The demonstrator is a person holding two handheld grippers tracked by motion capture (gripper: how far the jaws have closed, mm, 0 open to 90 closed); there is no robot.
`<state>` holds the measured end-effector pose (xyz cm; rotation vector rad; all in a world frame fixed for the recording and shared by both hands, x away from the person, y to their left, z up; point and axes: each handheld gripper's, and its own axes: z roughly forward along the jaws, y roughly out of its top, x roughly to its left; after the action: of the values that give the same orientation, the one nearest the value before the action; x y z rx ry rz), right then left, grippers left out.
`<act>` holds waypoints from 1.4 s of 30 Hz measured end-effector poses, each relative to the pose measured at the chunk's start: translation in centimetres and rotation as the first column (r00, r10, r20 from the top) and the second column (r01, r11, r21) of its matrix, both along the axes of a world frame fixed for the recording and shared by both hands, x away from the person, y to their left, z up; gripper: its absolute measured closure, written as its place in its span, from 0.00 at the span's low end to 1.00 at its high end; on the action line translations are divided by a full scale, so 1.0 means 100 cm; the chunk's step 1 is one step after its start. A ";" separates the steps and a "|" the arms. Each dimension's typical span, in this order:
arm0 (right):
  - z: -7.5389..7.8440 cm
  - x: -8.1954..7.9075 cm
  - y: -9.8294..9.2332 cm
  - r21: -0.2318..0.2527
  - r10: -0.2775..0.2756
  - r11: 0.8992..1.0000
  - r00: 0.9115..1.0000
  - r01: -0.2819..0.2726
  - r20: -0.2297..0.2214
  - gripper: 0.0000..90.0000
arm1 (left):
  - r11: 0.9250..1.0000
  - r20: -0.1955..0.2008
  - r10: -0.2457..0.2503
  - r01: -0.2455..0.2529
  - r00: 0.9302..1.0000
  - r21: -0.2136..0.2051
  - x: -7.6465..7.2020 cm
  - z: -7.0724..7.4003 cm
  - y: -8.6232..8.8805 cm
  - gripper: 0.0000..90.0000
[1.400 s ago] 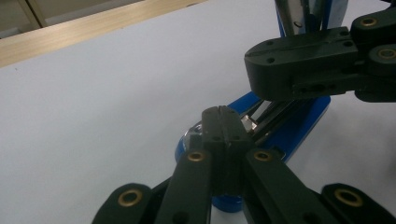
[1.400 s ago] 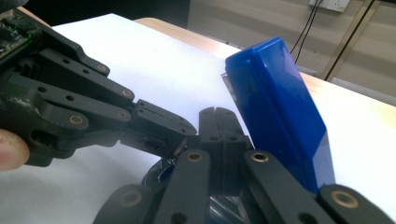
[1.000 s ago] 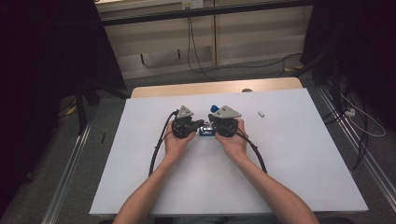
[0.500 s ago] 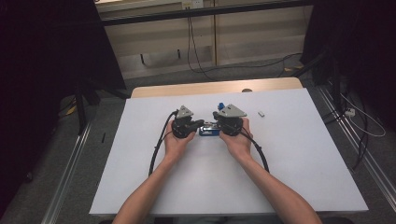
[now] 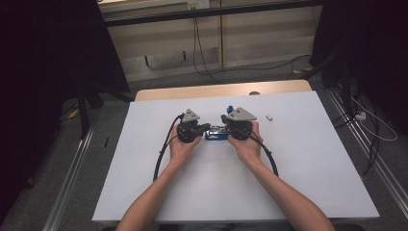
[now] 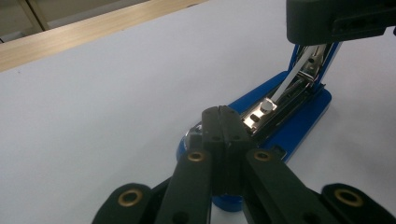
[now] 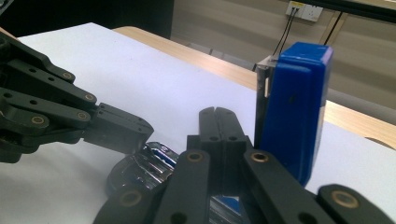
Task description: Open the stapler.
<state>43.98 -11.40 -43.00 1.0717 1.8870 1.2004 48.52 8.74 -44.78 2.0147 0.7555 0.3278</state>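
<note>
A blue stapler [image 5: 215, 135] lies on the white table between my two grippers. Its blue top cover [image 7: 296, 112] is swung up almost upright, and the shiny staple channel [image 6: 303, 70] is lifted off the blue base [image 6: 299, 123]. My left gripper [image 6: 223, 112] is shut with nothing between its jaws, and its tips rest over the front end of the base. My right gripper [image 7: 217, 114] is also shut and empty; its tips stand just left of the raised cover. In the high view, the left gripper [image 5: 207, 128] and the right gripper [image 5: 227, 129] face each other across the stapler.
A small white piece [image 5: 269, 117] lies on the table right of the hands. A wooden strip [image 5: 221, 90] borders the table's far edge. Black cables [image 5: 161, 154] trail from both grippers toward the person. The white tabletop [image 5: 312, 163] spreads out all around.
My right gripper has shifted slightly to the right with the stapler's raised cover. The left gripper has stayed put.
</note>
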 end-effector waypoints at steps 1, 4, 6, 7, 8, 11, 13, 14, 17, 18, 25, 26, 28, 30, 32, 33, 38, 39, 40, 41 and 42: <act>0.000 0.000 -0.001 0.005 0.000 1.000 1.000 0.000 0.000 1.00 | 1.000 0.000 0.001 -0.001 1.000 0.000 0.000 0.000 0.000 1.00; 0.001 -0.001 -0.003 0.010 -0.003 1.000 1.000 0.003 0.006 1.00 | 1.000 -0.001 0.002 -0.002 1.000 -0.001 0.000 0.000 0.000 1.00; 0.001 -0.001 -0.004 0.009 -0.005 1.000 1.000 0.005 0.010 1.00 | 1.000 -0.001 0.003 -0.003 1.000 -0.001 0.000 0.000 0.000 1.00; 0.002 -0.001 -0.004 0.008 -0.003 1.000 1.000 0.002 0.009 1.00 | 1.000 0.000 0.002 -0.002 1.000 -0.001 0.000 0.000 0.000 1.00; 0.002 -0.002 -0.004 0.007 -0.003 1.000 1.000 0.003 0.011 1.00 | 1.000 0.000 0.002 -0.002 1.000 -0.001 0.000 0.000 0.000 1.00; 0.003 -0.002 -0.005 -0.003 -0.016 1.000 1.000 0.016 0.017 1.00 | 1.000 0.002 0.003 -0.003 1.000 -0.001 -0.001 0.000 0.000 1.00; 0.004 -0.002 -0.009 -0.001 -0.023 1.000 1.000 0.023 0.013 1.00 | 1.000 0.000 0.005 -0.005 1.000 -0.002 0.000 0.000 0.000 1.00; 0.004 -0.003 -0.010 0.005 -0.027 1.000 1.000 0.027 0.008 1.00 | 1.000 0.000 0.005 -0.005 1.000 -0.002 0.000 0.000 0.000 1.00; 0.004 -0.004 -0.014 0.001 -0.029 1.000 1.000 0.029 0.013 1.00 | 1.000 0.000 0.005 -0.005 1.000 -0.001 -0.001 0.000 0.000 1.00; 0.003 -0.004 -0.016 -0.001 -0.030 1.000 0.999 0.030 0.016 1.00 | 1.000 -0.001 0.006 -0.006 1.000 -0.002 0.000 0.000 0.000 1.00; 0.001 -0.006 -0.027 0.022 -0.061 0.998 0.998 0.061 0.002 1.00 | 1.000 -0.002 0.007 -0.007 1.000 -0.004 -0.001 0.000 0.000 1.00; 0.001 -0.006 -0.029 0.025 -0.062 0.998 0.998 0.062 -0.002 1.00 | 1.000 -0.002 0.007 -0.007 1.000 -0.003 -0.001 0.000 0.000 1.00; 0.001 -0.007 -0.031 0.028 -0.060 0.998 0.998 0.061 -0.008 1.00 | 1.000 -0.004 0.009 -0.009 1.000 -0.004 -0.001 0.000 0.000 1.00; 0.001 -0.007 -0.031 0.027 -0.063 0.998 0.998 0.063 -0.009 1.00 | 1.000 -0.004 0.009 -0.009 1.000 -0.005 -0.001 0.000 0.000 1.00; 0.001 -0.007 -0.031 0.024 -0.061 0.998 0.998 0.061 -0.009 1.00 | 1.000 -0.001 0.008 -0.008 1.000 -0.003 -0.001 0.000 0.000 1.00; 0.001 -0.007 -0.031 0.024 -0.061 0.998 0.998 0.062 -0.010 1.00 | 1.000 -0.001 0.009 -0.009 1.000 -0.003 -0.001 0.000 0.000 1.00; 0.001 -0.007 -0.032 0.016 -0.061 0.998 0.998 0.061 -0.011 1.00 | 1.000 -0.002 0.009 -0.009 1.000 -0.004 -0.001 0.000 0.000 1.00; 0.001 -0.007 -0.032 0.014 -0.063 0.998 0.998 0.063 -0.012 1.00 | 1.000 -0.003 0.010 -0.010 1.000 -0.005 -0.001 0.000 0.000 1.00; 0.001 -0.007 -0.033 0.014 -0.064 0.998 0.998 0.064 -0.014 1.00 | 1.000 -0.002 0.010 -0.010 1.000 -0.004 -0.001 0.000 0.000 1.00; 0.001 -0.007 -0.033 0.021 -0.064 0.998 0.998 0.065 -0.019 1.00 | 1.000 -0.002 0.009 -0.009 1.000 -0.003 -0.001 0.000 0.000 1.00; 0.001 -0.007 -0.034 0.018 -0.065 0.998 0.998 0.066 -0.021 1.00 | 1.000 -0.002 0.009 -0.009 1.000 -0.003 -0.001 0.000 0.000 1.00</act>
<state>43.26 -14.77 -42.87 1.1509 1.8445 1.1767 48.44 8.76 -44.82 2.0092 0.7665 0.3298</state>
